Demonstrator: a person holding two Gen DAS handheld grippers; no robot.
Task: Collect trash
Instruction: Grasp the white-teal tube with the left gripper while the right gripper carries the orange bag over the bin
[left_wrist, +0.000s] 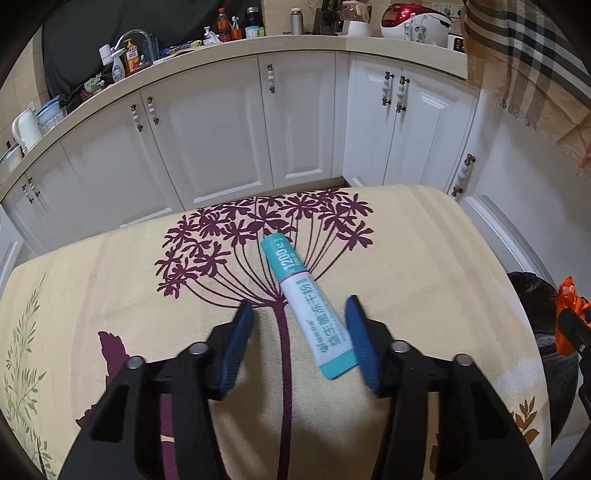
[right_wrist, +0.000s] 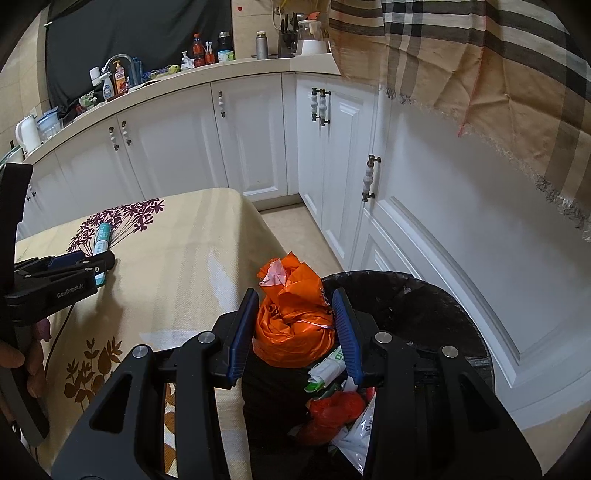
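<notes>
The left gripper (left_wrist: 300, 314) hangs spread over the table (left_wrist: 424, 229), a teal and white sachet (left_wrist: 308, 306) lying between its fingers, near the right pad. The right gripper (right_wrist: 295, 299) pinches a crumpled orange bag (right_wrist: 291, 317) above the black trash bin (right_wrist: 424, 314) beside the table

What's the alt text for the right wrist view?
The right gripper holds a crumpled orange plastic bag over a black-lined trash bin that already contains wrappers. To the left, the left gripper reaches a teal-and-white packet on a floral tablecloth, with white kitchen cabinets behind.
</notes>
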